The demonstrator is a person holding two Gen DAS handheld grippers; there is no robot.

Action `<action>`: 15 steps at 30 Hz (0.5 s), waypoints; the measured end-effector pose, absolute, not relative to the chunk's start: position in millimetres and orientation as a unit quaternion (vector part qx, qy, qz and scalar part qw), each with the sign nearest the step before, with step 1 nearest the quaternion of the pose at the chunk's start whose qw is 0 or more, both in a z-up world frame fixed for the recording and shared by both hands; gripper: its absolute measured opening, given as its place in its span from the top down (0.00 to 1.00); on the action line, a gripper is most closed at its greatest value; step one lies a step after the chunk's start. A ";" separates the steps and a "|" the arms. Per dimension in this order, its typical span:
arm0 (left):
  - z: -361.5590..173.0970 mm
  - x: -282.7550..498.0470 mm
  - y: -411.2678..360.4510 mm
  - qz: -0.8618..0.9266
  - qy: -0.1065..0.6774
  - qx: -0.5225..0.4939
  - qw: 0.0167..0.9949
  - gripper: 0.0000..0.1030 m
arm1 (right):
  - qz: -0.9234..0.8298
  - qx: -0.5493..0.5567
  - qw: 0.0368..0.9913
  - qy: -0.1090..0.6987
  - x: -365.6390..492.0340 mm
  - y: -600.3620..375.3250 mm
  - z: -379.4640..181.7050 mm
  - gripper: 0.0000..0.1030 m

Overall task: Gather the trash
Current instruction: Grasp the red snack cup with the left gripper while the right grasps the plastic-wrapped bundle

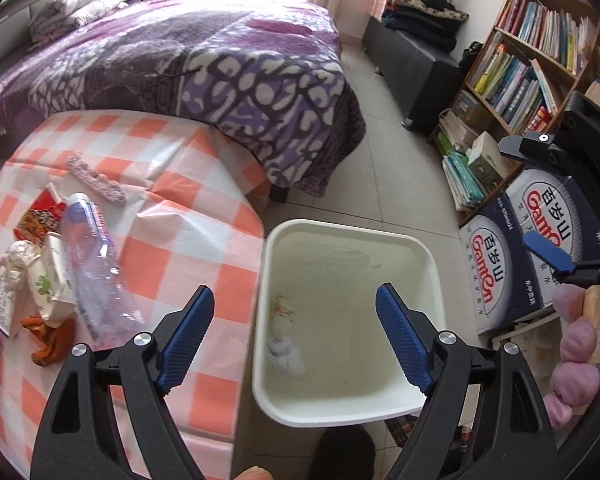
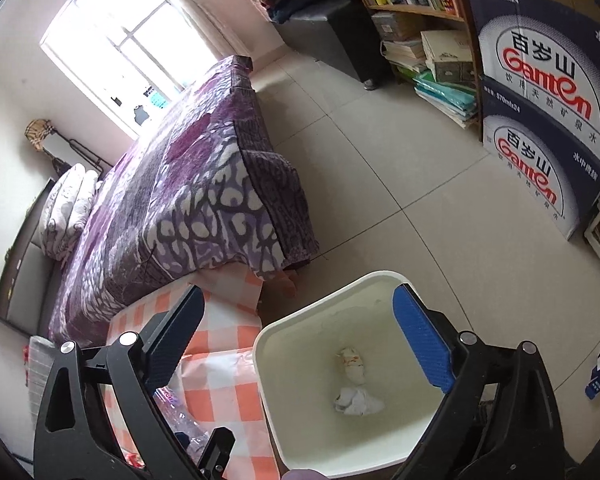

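The left gripper (image 1: 296,334) stood with jaws apart and empty above the white square plastic bin (image 1: 430,264); the right gripper (image 2: 300,344) was likewise spread, holding nothing. Two crumpled white tissue wads (image 2: 356,398) lay on the bin's bottom. Beyond, a crushed clear plastic bottle (image 1: 94,268) and wrappers (image 1: 40,216) littered the orange-checked tablecloth (image 1: 180,208).

Right tongs (image 2: 296,344) spread empty above white bin (image 2: 380,276); two crumpled tissues (image 2: 356,398) inside
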State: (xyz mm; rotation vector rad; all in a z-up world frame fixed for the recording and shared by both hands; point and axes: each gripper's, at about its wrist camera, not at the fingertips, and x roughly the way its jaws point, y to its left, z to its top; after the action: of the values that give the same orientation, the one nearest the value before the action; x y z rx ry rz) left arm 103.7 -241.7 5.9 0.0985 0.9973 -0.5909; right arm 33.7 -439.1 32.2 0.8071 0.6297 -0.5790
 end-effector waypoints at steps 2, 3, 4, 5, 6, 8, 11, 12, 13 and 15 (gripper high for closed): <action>4.9 107.2 -231.4 -0.267 0.467 0.045 0.842 0.21 | -0.278 0.344 0.844 0.302 42.2 -423.8 35.1 0.11; 3.9 109.7 -226.1 -0.259 0.467 0.045 0.845 0.21 | -0.279 0.326 0.850 0.306 46.5 -415.9 35.8 0.11; 3.3 112.2 -220.6 -0.250 0.467 0.046 0.847 0.21 | -0.280 0.307 0.855 0.310 51.6 -407.4 36.0 0.10; 2.7 114.4 -215.3 -0.242 0.465 0.047 0.850 0.21 | -0.279 0.295 0.859 0.313 55.5 -401.0 36.1 0.09; 3.2 116.8 -208.8 -0.232 0.463 0.048 0.854 0.21 | -0.278 0.288 0.860 0.316 57.7 -396.9 36.3 0.09; 4.1 121.5 -194.7 -0.211 0.458 0.049 0.862 0.21 | -0.274 0.275 0.862 0.325 63.3 -387.2 34.3 0.08; 3.5 129.3 -172.5 -0.184 0.459 0.043 0.868 0.21 | -0.269 0.263 0.863 0.339 70.8 -374.6 30.8 0.08; 2.5 132.6 -164.7 -0.175 0.462 0.040 0.869 0.20 | -0.267 0.259 0.862 0.343 73.8 -369.6 29.1 0.08; 1.1 135.5 -157.3 -0.167 0.465 0.038 0.869 0.20 | -0.264 0.255 0.862 0.349 77.1 -364.8 27.2 0.08; -1.9 141.0 -142.3 -0.151 0.467 0.034 0.870 0.20 | -0.258 0.249 0.862 0.358 82.6 -354.2 23.9 0.08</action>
State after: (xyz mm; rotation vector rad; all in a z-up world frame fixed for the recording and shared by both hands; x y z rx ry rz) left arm 141.0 -142.3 -1.9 0.0719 0.9772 -0.3154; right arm 82.6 -354.2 23.9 0.5225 0.7511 -0.5420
